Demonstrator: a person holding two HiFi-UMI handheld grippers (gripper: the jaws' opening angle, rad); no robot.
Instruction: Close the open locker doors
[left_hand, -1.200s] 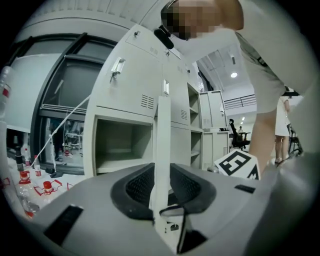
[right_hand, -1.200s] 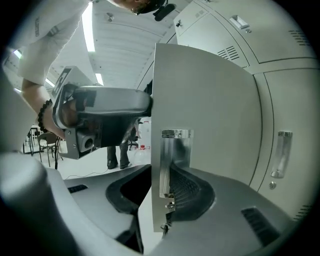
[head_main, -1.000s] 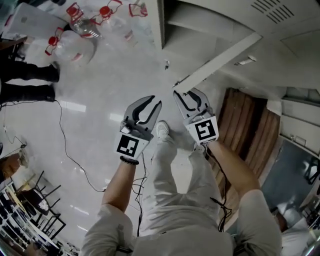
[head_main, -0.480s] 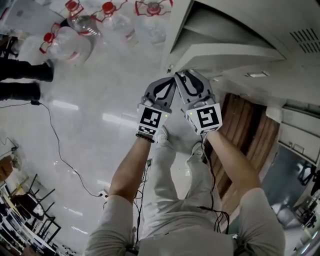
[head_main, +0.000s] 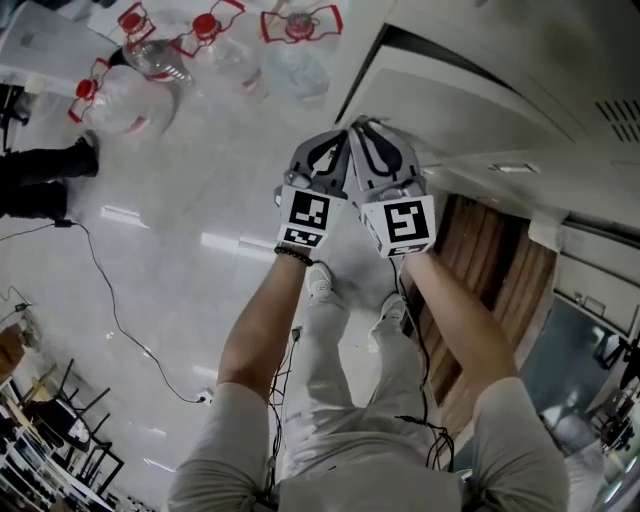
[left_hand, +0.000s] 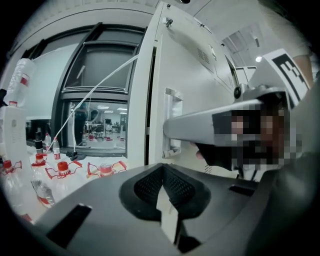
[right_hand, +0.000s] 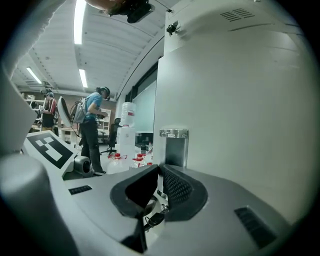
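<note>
The white locker door (head_main: 470, 100) stands ajar, with a dark gap along its upper edge in the head view. Both grippers are side by side at its near edge. My left gripper (head_main: 322, 150) is shut with nothing in it; in its own view the tips (left_hand: 161, 169) meet just short of the door's recessed handle (left_hand: 172, 120). My right gripper (head_main: 378, 145) has just been closing, with nothing between its jaws. In its own view its tips (right_hand: 159, 169) touch in front of the metal handle (right_hand: 174, 142) on the door face (right_hand: 240, 100). A key (right_hand: 152, 218) hangs below the handle.
Several large water bottles with red handles (head_main: 150, 60) lie on the pale floor at upper left. A black cable (head_main: 110, 290) trails across the floor, near someone's black shoes (head_main: 40, 185). A wooden panel (head_main: 490, 270) is at the right. People (right_hand: 92, 130) stand far off.
Both grippers moved up the head view to the door's edge and came together. Their jaws went from wide open to closed. The door swung closer to the locker.
</note>
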